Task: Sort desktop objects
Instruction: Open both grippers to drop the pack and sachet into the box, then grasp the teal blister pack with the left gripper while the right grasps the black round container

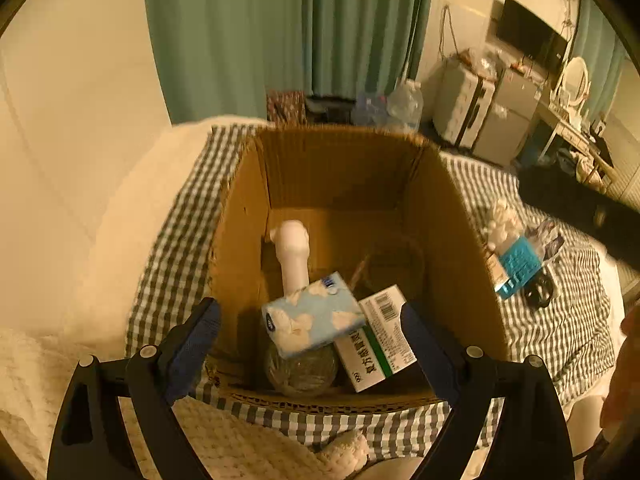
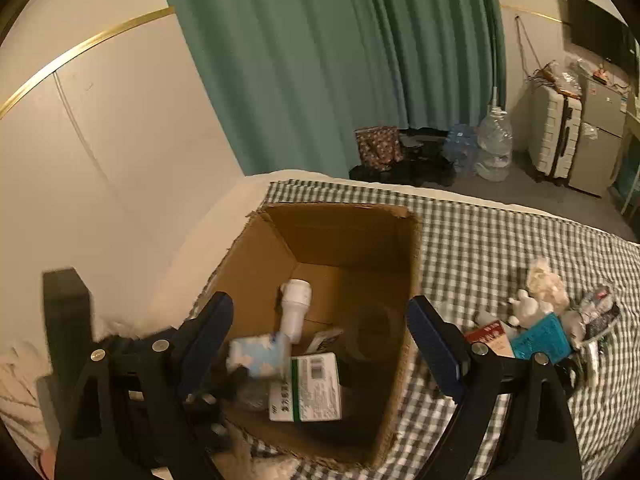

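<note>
My left gripper [image 1: 310,344] and my right gripper [image 2: 320,344] are both spread wide and hold nothing. Under them is the cardboard box [image 1: 240,216]. Inside lie 1 blue tissue pack [image 1: 312,316], 1 medicine box [image 1: 380,340] and 1 white bottle [image 1: 294,252]. More things [image 2: 540,320] wait on the checked cloth [image 2: 480,232].

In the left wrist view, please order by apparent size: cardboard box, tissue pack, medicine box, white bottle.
1. Cardboard box
2. Tissue pack, medicine box: alike, unranked
3. White bottle, farther away, so unsure
</note>
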Motion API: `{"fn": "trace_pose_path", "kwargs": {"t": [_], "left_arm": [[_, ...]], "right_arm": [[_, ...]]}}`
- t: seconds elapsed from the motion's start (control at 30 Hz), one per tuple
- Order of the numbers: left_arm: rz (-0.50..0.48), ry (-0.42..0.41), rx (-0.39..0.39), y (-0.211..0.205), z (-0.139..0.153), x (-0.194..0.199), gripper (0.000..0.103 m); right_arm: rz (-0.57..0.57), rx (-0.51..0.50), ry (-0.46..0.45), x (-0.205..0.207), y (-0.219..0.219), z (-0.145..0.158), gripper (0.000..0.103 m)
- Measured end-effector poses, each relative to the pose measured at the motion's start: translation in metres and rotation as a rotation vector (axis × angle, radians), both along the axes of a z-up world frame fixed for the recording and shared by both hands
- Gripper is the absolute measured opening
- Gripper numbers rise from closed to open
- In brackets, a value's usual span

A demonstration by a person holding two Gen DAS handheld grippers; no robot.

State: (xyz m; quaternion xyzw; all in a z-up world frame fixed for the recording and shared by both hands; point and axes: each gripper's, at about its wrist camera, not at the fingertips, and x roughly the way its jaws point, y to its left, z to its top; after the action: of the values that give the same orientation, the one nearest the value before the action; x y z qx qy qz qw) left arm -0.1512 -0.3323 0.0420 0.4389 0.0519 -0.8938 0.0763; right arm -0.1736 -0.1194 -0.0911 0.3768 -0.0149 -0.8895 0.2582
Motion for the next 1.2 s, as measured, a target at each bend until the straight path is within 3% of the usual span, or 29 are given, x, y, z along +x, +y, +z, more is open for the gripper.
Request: {"fn": "trace_pose_path", "kwargs": {"t": [0.23,0.4,0.57,0.73,0.93,1.2], "left_arm": [[-0.033,0.14,-0.023,0.048,0.029,0.023,0.103],[-0.073,0.139,0.022,0.109,0.015,0.027,0.103],[-0.13,0.148,0.017,0.175,-0.009,0.029,0.103],[-0.17,0.118,0.003,0.221,-0.042,0.023,0.103],[-0.202,0.099,-0.006,0.248,-0.077,-0.004,0.103],[-0.22,0.039,-0.015,0.268,-0.122,-0.076,0.103]], "right_arm": [[-0.152,0.022,0.131,0.049,0.087,-0.001,0.089],[-0.276,0.053,0.187,0.078,0.165,-0.017,0.09],[-0.36,0.047,0.155,0.086,0.227,-0.041,0.09],[-0.372,0.029,0.109,0.08,0.264,-0.075,0.09],[-0.371,-0.059,0.012,0.059,0.291,-0.115,0.09],[-0.363,-0.087,-0.07,-0.004,0.302,-0.161,0.09]]}}
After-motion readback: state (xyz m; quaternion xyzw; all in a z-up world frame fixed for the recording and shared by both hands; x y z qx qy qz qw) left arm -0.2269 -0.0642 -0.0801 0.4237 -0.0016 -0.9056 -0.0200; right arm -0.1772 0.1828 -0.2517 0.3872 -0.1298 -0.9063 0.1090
